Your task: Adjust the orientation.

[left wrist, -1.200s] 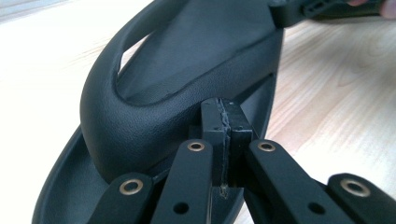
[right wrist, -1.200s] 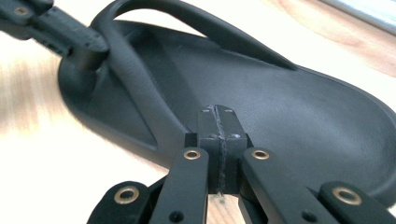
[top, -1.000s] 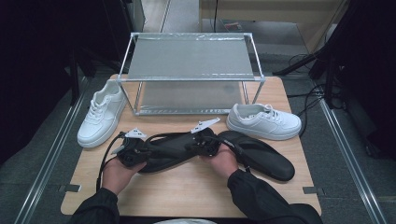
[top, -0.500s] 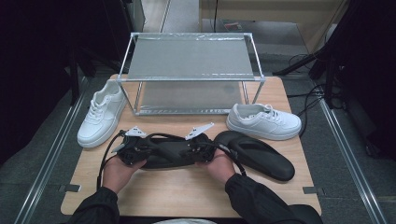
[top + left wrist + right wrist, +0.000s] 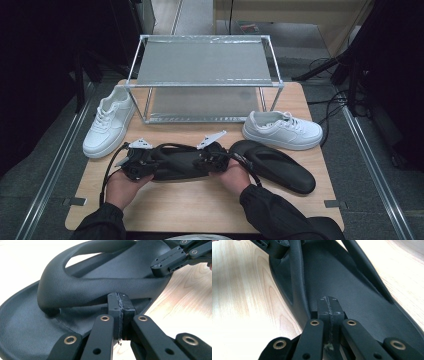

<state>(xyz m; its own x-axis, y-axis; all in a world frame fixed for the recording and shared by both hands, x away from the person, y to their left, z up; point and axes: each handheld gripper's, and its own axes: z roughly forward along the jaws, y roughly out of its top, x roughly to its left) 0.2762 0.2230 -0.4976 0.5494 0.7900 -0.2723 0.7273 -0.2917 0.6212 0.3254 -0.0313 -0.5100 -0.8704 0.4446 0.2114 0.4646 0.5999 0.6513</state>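
Note:
A black flip-flop sandal [image 5: 180, 164] lies across the front of the wooden table [image 5: 190, 212], between my two grippers. My left gripper [image 5: 149, 165] meets it from the left. In the left gripper view its shut jaws [image 5: 120, 303] sit tucked under the sandal's strap [image 5: 82, 287]. My right gripper [image 5: 202, 161] meets it from the right, and its shut jaws [image 5: 329, 306] rest on the footbed [image 5: 342, 280] beside the strap. I see nothing between either pair of pads. A second black sandal [image 5: 280, 169] lies to the right.
A low metal rack [image 5: 202, 62] stands at the back of the table. A white sneaker [image 5: 107, 125] lies at its left and another white sneaker [image 5: 282, 131] at its right. Dark floor and cables surround the table.
Both hands and the sandal between them have shifted slightly toward the near edge. The sandal now looks flatter and no longer overlaps the second sandal.

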